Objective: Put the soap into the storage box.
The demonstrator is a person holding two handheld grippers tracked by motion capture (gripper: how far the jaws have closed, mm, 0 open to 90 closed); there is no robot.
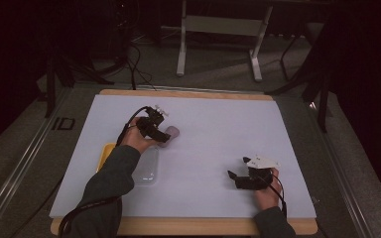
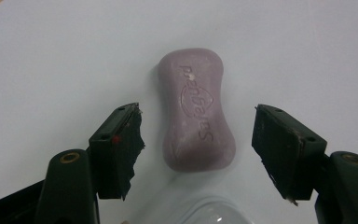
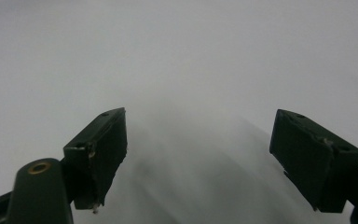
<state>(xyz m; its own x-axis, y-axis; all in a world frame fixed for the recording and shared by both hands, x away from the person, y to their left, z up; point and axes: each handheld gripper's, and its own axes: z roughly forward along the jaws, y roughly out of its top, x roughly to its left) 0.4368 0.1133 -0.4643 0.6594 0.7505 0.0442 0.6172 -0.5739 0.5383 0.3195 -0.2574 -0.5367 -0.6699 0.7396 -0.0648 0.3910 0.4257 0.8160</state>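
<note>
The soap [image 2: 196, 111] lies flat on the white sheet [image 2: 51, 56] covering the worktop, w/ our left claw [image 2: 198, 140] straddling its near half. Claw's spread wide: a clear strip of sheet shows each side betw. soap and pads, so nothing's gripped. In the high view the soap [image 1: 170, 134] sits left of centre on the sheet, just beyond the left claw [image 1: 159, 135], and our hand and the claw body cover most of it; only its far end shows there.

A clear plastic lid or dish [image 2: 209, 210] pokes in at the bottom of the left gripper view, just short of the soap, cut off by the frame; we can't tell if they touch. From above the same clear piece [image 1: 148, 168] lies under our left forearm, w/ a yellow thing [image 1: 105, 153] beside it, mostly hidden by the sleeve, so can't say what it is.

Soap itself: dull mauve-pink bar, rounded corners, pinched at the waist, raised lettering and an oval emblem pressed in the top face; small pale nick near the far end. Lettering's too soft to read for sure.

Our right claw [image 3: 198, 154] hangs over bare sheet, also wide open, nothing betw. the pads. From above, the right claw [image 1: 233, 176] rests near the sheet's near-right area, well apart from the soap.
</note>
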